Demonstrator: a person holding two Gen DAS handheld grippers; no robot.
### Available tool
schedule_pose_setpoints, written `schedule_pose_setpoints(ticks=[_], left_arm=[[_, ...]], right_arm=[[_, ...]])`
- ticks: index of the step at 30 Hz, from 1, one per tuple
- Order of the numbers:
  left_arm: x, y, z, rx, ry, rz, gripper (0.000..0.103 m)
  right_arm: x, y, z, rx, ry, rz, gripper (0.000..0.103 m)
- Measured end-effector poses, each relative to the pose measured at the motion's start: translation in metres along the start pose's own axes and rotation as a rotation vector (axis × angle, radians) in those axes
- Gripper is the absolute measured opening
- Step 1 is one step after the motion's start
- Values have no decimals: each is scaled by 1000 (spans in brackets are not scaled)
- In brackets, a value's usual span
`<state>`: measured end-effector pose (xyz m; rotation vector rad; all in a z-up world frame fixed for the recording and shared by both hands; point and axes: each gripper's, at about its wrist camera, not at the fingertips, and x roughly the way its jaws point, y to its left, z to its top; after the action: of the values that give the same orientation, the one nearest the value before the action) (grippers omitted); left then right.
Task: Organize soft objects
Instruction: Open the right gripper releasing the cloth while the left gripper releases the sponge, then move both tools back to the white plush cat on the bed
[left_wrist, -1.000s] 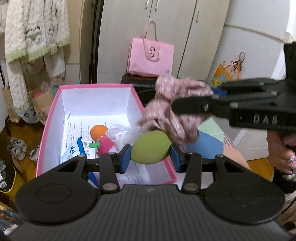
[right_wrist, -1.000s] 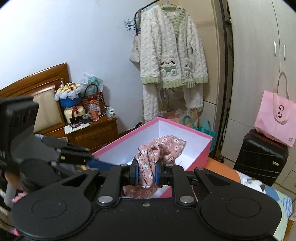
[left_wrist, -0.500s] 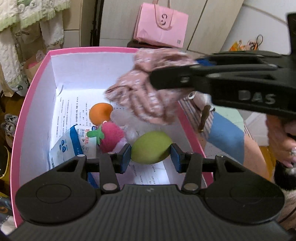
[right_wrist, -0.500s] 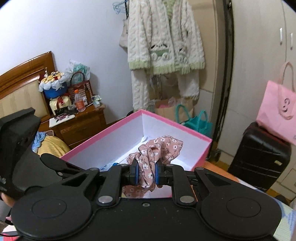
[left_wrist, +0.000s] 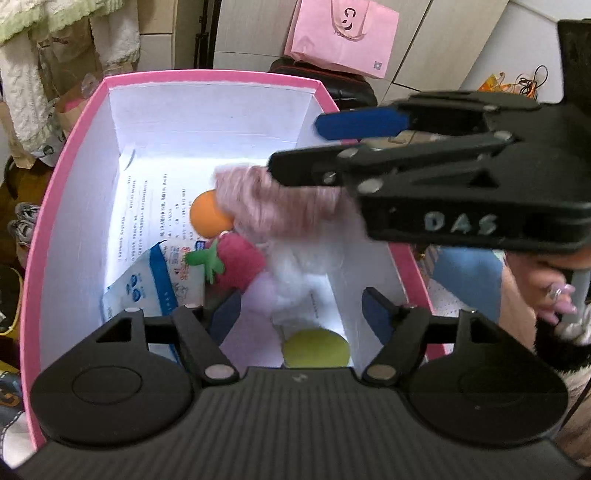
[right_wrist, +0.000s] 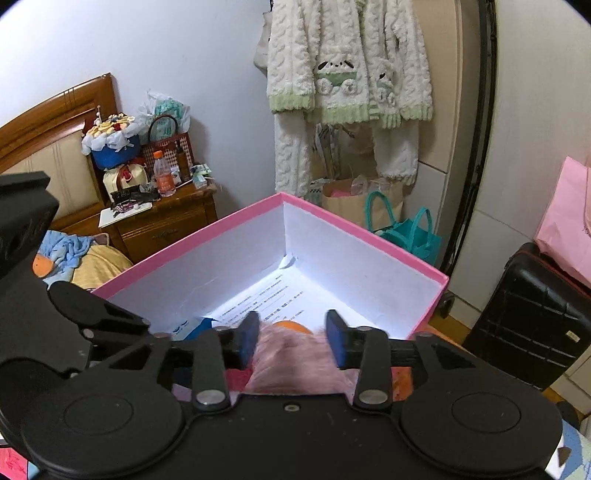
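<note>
Here, both my grippers, left gripper (left_wrist: 299, 308) and right gripper (right_wrist: 291, 339), are standing spread and empty over the pink-rimmed white cardboard box (left_wrist: 70, 192). The blurred pink floral cloth (left_wrist: 280, 206) is dropping inside; the green foam ball (left_wrist: 316, 347) is lying on the floor. I am judging it best to lift both tools straight up, clear of the walls.

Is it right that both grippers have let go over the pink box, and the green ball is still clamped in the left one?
Not quite. The left gripper is open and empty; the green ball lies loose in the pink box, as the left wrist view shows. The right gripper is open too.
</note>
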<state>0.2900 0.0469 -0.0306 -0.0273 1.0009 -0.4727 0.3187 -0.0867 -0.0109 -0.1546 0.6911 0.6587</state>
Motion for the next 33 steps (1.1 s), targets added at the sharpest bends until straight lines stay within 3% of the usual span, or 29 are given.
schedule_pose_setpoints(ticks=[7,19,33], left_arm=[[-34,-4,-13,33,-62,36,82],[-88,-24,-38,95,-139,68,91],[-123,-60,-73,171,-142,73,94]], right_arm=[[-36,6,-1,-7,-40,1,55],[-95,40,-15,-27,-35,-35,60],[-153,81,-41,-78,-22,-45,70]])
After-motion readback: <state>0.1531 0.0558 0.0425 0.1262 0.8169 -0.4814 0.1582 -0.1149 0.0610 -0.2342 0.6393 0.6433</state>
